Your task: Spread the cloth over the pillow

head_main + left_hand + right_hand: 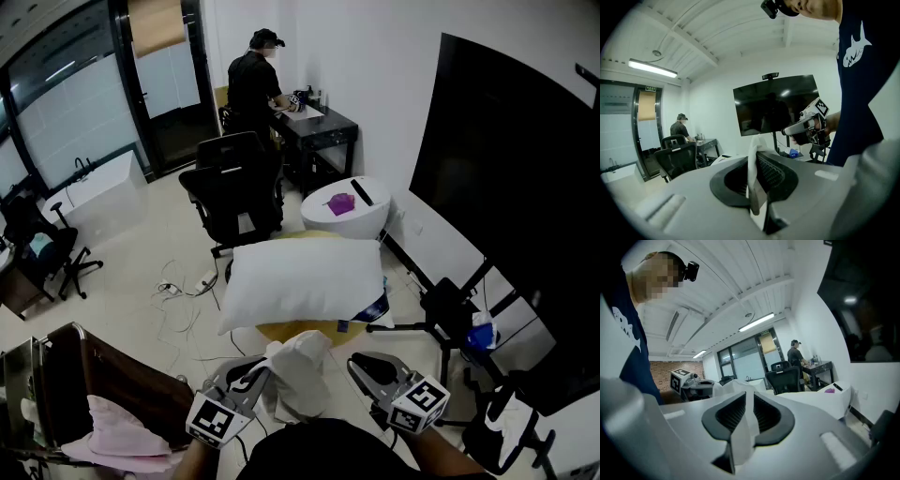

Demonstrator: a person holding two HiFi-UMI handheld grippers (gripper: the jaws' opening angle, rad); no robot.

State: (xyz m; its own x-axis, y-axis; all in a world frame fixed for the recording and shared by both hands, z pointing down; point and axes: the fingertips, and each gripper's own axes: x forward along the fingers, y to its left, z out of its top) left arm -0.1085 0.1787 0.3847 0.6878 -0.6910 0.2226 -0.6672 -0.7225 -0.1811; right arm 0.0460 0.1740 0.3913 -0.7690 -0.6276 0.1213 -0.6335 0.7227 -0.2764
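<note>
We hold the white cloth bunched up close to us, between our two grippers. The left gripper is clamped tight on a fold of it: in the left gripper view a narrow strip of fabric stands pinched between the ribbed pads. The right gripper has its jaws slightly wider, and in the right gripper view a thicker fold fills the gap and is pressed from both sides. Both grippers point nearly level, just apart from each other.

The white pillow lies farther away on a round yellow surface, and the cloth is not yet spread on it. Beyond the pillow stands a black office chair, and a person works at a far desk. A pink cloth lies near left.
</note>
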